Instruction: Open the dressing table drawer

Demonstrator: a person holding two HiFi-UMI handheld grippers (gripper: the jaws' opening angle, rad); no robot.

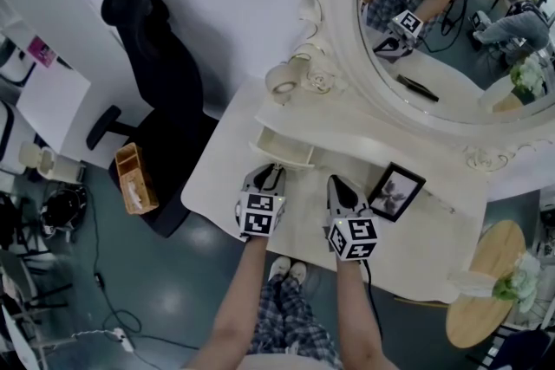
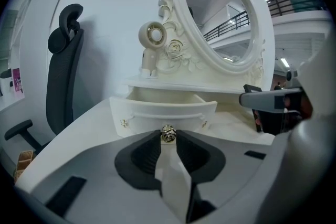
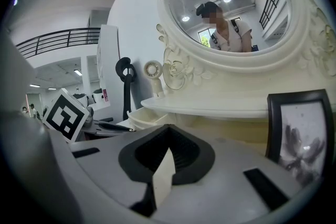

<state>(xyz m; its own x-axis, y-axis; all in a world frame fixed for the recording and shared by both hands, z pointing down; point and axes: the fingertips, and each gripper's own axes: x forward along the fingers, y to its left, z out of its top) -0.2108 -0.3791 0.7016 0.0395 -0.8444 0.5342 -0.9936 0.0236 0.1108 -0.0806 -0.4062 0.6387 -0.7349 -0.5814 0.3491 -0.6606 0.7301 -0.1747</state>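
1. With left gripper [image 2: 168, 138] jaws pinched narrow on the gold knob [image 2: 168, 133], pull level and straight toward the counter [image 1: 221, 186] edge.
2. Avoid twisting the drawer [image 2: 164, 111], already partly out below the mirror [image 2: 220, 18].
3. Keep right gripper [image 3: 167, 131], jaws together and empty, clear beside it.

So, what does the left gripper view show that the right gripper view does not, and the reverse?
Only the left gripper view: the small gold knob, pinched by the left gripper, on the curved cream drawer. Only the right gripper view: the person's reflection in the white oval carved mirror, and the left gripper's black-and-white marker cube. Both: that mirror, the drawer pulled out, and the black office chair.
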